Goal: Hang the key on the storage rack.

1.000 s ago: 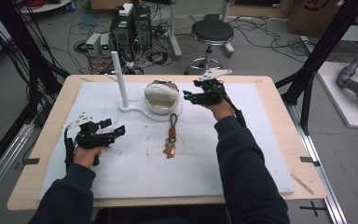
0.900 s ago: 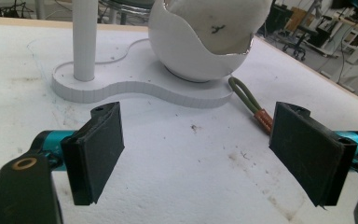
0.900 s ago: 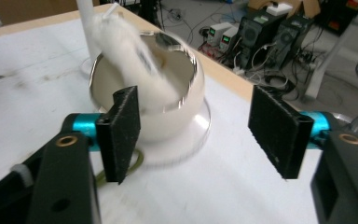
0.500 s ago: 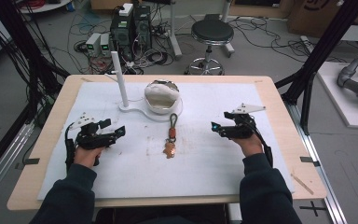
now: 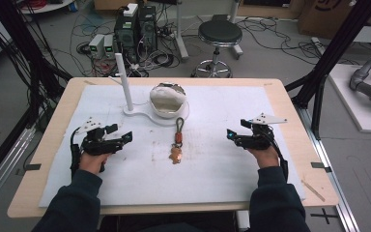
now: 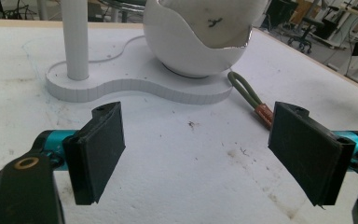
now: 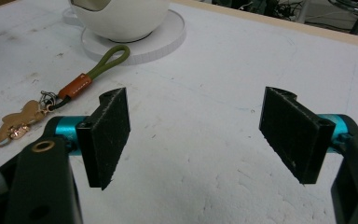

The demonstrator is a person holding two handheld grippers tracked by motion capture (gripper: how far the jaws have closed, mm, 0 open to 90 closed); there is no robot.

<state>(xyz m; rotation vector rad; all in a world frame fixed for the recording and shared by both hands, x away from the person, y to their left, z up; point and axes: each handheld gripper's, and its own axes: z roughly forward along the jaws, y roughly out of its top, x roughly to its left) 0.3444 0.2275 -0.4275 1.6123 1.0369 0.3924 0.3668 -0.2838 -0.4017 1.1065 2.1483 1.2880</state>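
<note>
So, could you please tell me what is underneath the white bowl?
The white bowl sits on a flat white base, which also carries the upright white post. The keychain loop lies at the base's edge. Whatever lies directly beneath the bowl is hidden.

Keychain (image 5: 177, 142), olive loop w/ tan bear charm, flat mid-mat, just below white stand (image 5: 140, 113).

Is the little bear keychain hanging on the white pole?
No, the keychain lies flat on the white mat, in front of the bowl and apart from the pole.
</note>
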